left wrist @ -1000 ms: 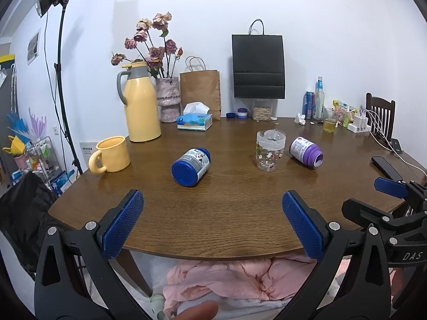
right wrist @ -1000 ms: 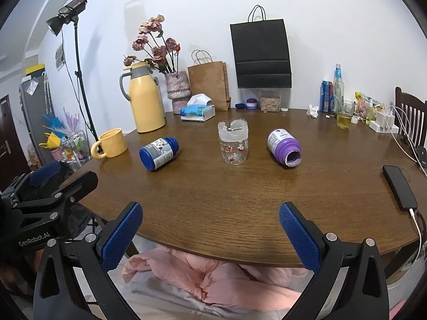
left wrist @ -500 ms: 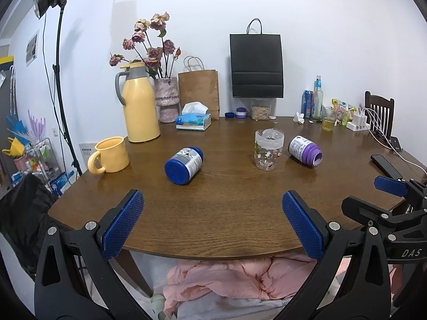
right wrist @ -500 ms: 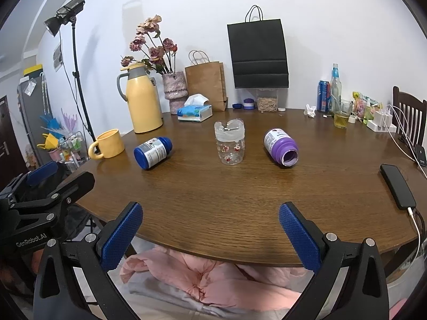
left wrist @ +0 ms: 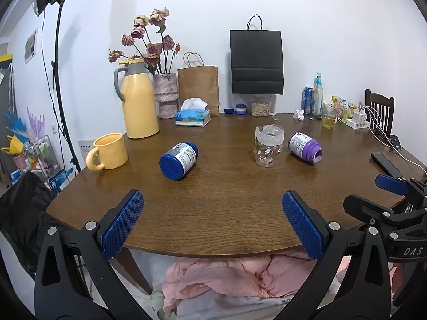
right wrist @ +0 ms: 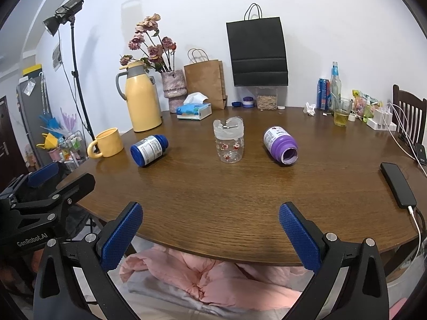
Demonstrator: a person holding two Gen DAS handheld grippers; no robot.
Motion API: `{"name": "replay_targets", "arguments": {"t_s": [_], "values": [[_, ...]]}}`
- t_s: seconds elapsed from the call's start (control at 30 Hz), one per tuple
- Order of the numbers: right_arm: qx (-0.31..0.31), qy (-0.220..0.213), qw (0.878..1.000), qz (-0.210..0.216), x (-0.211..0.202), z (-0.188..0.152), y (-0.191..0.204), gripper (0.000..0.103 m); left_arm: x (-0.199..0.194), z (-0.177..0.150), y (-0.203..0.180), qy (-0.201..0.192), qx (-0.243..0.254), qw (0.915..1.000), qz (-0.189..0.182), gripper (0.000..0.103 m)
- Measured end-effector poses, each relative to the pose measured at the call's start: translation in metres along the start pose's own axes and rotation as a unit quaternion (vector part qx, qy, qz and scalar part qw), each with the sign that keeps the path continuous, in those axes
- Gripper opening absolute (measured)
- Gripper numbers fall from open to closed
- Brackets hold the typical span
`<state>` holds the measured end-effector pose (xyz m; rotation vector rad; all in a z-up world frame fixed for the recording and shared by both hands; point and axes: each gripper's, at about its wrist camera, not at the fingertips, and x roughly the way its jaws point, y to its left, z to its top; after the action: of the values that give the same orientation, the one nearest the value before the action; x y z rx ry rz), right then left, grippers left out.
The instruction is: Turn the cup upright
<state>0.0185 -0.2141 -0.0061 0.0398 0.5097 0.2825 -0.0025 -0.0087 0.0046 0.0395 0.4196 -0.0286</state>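
I've got both grippers hanging at the near edge of the desk (left wrist: 213, 208), holding nothing. Left gripper (left wrist: 212, 225) has its fingers spread wide; right gripper (right wrist: 210, 236) is just as wide. The clear floral cup (right wrist: 229, 140) stands upside down mid-desk, base up, untouched. Left of it a blue-capped bottle (right wrist: 149, 150) lies on its side; right of it a purple bottle (right wrist: 280, 145) lies with its open mouth toward me. A yellow mug (left wrist: 110, 151) stands far left.

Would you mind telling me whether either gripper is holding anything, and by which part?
Nothing is held: the left gripper and right gripper are both open and empty.
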Motion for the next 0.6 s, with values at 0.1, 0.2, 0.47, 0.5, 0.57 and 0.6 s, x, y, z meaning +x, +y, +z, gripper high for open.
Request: {"name": "replay_targets", "arguments": {"t_s": [0.1, 0.2, 0.47, 0.5, 0.57, 0.6], "values": [[-0.001, -0.003, 1.0, -0.001, -0.001, 0.001, 0.0, 0.103, 0.001, 0.0, 0.001, -0.001, 0.001, 1.0, -0.001, 0.103], [0.001, 0.0, 1.0, 0.003, -0.001, 0.001, -0.001, 0.103, 0.002, -0.001, 0.001, 0.0, -0.001, 1.0, -0.001, 0.103], [0.007, 0.005, 1.0, 0.007, 0.003, 0.0, -0.003, 0.103, 0.005, -0.002, 0.003, 0.008, -0.002, 0.9999, -0.007, 0.103], [0.007, 0.006, 1.0, 0.007, 0.004, 0.0, -0.004, 0.103, 0.006, -0.002, 0.003, 0.011, -0.002, 0.9999, -0.011, 0.103], [0.003, 0.002, 1.0, 0.0, 0.004, 0.0, -0.004, 0.103, 0.012, -0.001, 0.004, 0.016, -0.006, 0.9997, -0.016, 0.103], [-0.003, -0.001, 1.0, -0.01, 0.005, 0.0, -0.006, 0.103, 0.016, -0.001, 0.005, 0.016, -0.011, 0.9997, -0.013, 0.103]]}}
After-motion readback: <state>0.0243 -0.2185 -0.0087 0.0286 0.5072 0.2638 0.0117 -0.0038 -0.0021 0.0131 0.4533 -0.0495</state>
